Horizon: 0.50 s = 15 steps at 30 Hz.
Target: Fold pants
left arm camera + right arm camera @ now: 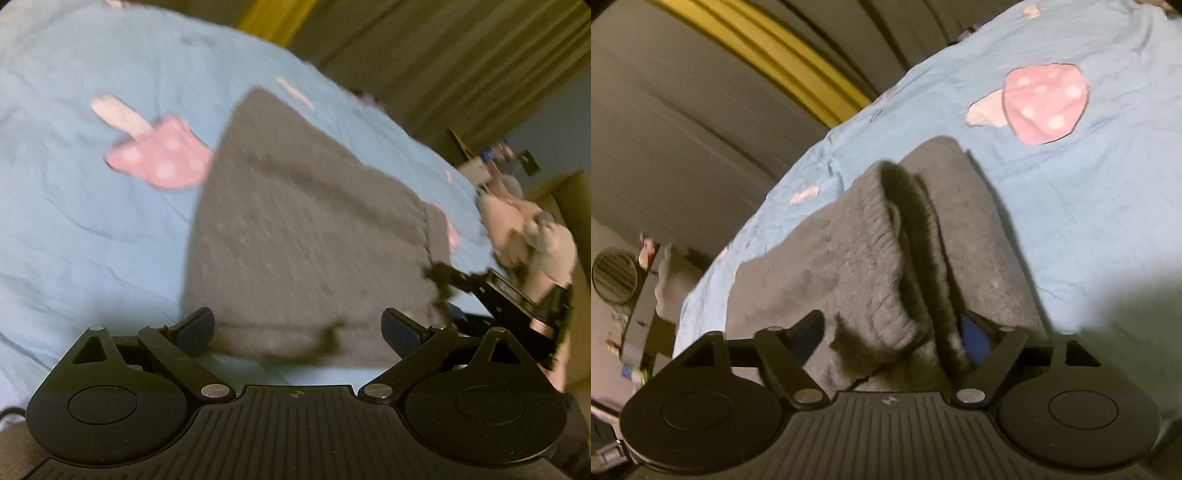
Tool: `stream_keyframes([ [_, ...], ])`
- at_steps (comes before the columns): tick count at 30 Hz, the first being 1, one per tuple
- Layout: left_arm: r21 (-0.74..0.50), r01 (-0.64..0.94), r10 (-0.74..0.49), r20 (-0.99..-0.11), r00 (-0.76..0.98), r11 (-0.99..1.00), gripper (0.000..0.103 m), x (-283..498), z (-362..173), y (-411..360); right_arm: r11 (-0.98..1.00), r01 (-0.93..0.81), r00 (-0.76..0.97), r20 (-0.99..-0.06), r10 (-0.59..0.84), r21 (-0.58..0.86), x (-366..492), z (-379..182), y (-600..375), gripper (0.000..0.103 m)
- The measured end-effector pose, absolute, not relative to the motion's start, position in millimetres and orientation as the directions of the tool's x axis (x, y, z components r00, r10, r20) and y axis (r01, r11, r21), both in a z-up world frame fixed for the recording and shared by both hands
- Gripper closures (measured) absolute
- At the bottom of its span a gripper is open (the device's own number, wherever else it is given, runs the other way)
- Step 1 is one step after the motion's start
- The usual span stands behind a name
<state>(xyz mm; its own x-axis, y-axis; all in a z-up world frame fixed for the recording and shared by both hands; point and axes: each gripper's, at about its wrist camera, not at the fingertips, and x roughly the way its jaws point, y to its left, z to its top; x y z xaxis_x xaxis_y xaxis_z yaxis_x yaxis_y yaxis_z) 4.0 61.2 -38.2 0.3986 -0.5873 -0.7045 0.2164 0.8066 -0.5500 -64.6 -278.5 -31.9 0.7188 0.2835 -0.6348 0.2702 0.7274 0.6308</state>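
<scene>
Because the grey pants lie as a folded block on a bed covered by a blue sheet, the work looks far along, with only a last fold or some tidying likely left. Starting at the left of the left wrist view, the sheet shows a pink mushroom print just beside the fabric's left edge. Moving toward the centre, the left claw hovers at the near edge of the pants with its jaws spread wide and nothing between them; my guess is that it is held open and low so it can either take that edge or pull away from it. Further right, the right claw reaches in at the far right corner of the pants, with the person's hand behind it. This view is blurred, so fine detail is lost.

In the right wrist view, the right claw sits over a raised ribbed fold of the pants, probably the waistband. Fabric lies between the fingers, yet they stand apart, so I cannot tell whether they grip it. A blue pad on the right finger touches the cloth. Lifting this fold would let the layer be carried over.
</scene>
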Motion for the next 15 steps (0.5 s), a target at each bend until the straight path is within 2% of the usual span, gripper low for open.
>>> stream_keyframes([
  [2, -0.532, 0.223, -0.574, -0.714, 0.4, 0.817, 0.003, 2, -39, 59, 0.734, 0.238, 0.722, -0.621, 0.303, 0.635, -64, -38, -279, 0.004],
  [8, -0.442, 0.227, -0.497, -0.789, 0.361, 0.868, 0.003, 6, -43, 43, 0.758, 0.21, 0.734, -0.612, 0.296, 0.618, -64, -38, -279, 0.004],
  [12, -0.431, 0.258, -0.502, -0.771, 0.393, 0.865, 0.003, 3, -38, 41, 0.731, 0.223, 0.739, -0.601, 0.304, 0.645, -62, -41, -279, 0.004],
  [15, -0.422, 0.195, -0.464, -0.772, 0.433, 0.885, 0.003, 5, -38, 46, 0.741, 0.224, 0.733, -0.611, 0.3, 0.632, -59, -44, -277, 0.004],
])
